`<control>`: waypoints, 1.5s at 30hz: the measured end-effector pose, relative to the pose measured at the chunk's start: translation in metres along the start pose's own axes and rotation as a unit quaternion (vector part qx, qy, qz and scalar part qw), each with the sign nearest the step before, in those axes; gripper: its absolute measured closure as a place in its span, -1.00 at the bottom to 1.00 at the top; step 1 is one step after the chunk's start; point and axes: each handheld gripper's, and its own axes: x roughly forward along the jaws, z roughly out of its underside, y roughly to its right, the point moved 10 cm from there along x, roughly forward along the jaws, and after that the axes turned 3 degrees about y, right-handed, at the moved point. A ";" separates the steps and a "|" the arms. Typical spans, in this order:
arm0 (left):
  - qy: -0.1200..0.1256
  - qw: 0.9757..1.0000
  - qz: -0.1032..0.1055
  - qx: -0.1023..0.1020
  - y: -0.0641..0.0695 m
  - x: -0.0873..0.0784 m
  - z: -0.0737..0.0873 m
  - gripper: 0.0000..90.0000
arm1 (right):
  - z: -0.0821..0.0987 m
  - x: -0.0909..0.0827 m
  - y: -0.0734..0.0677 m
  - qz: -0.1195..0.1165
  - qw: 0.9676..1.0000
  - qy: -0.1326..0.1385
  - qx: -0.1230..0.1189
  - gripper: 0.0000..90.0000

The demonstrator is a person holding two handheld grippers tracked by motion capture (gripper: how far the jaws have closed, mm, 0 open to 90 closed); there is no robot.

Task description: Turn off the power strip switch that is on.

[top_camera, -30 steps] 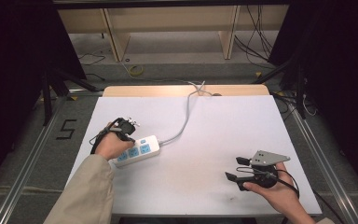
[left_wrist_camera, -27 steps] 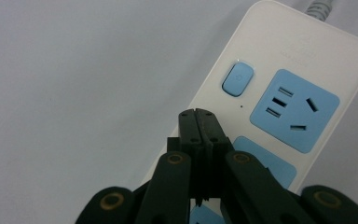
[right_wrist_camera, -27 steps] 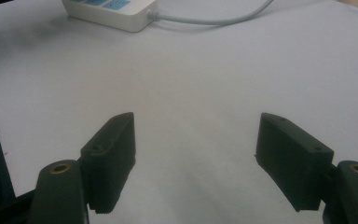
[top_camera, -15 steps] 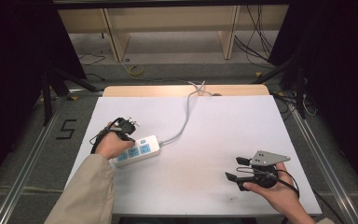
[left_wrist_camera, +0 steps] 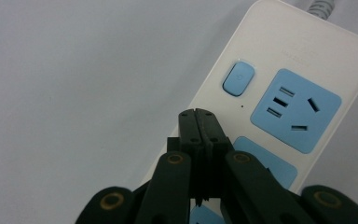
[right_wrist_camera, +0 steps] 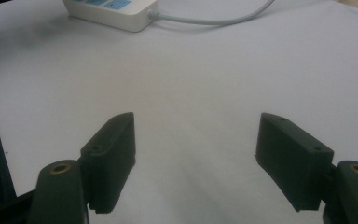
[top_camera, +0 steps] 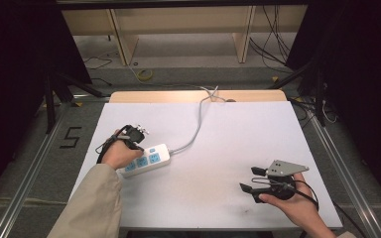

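L gripper (left_wrist_camera: 198, 113): jaws pressed together, nothing between them. Tips sit over the strip (left_wrist_camera: 279, 93), on the white face just below the blue button (left_wrist_camera: 238, 78) and beside the first blue socket (left_wrist_camera: 296, 109); whether the tips touch the casing cannot be told. In the high view the L hand (top_camera: 119, 154) covers the strip's near-left end.

Strip (top_camera: 146, 159): lies flat on the white table (top_camera: 238, 134), left-centre, long axis slanted. Sockets face up. Grey cord (top_camera: 194, 130) leaves its right end, curves toward the far edge of the table and drops over it.

R gripper (top_camera: 252, 179): jaws spread wide, nothing held. It sits at the near-right of the table in the R hand (top_camera: 297, 208), well apart from the strip, grey plate (top_camera: 287, 167) on top. In the R gripper view the tips (right_wrist_camera: 193, 154) point across bare table toward the strip (right_wrist_camera: 114, 11) and cord (right_wrist_camera: 214, 19) at the far end.
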 end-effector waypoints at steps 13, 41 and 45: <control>0.001 1.000 0.007 -0.007 -0.001 0.000 0.000 1.00 | 0.000 0.001 0.000 0.000 1.000 0.000 0.001 -0.36; 0.005 1.000 0.009 -0.007 -0.001 0.000 0.000 1.00 | 0.000 0.000 0.000 0.001 1.000 0.000 0.000 -0.36; 0.006 1.000 0.009 -0.007 -0.001 0.000 0.000 1.00 | 0.000 0.000 0.000 0.001 1.000 0.001 0.000 -0.36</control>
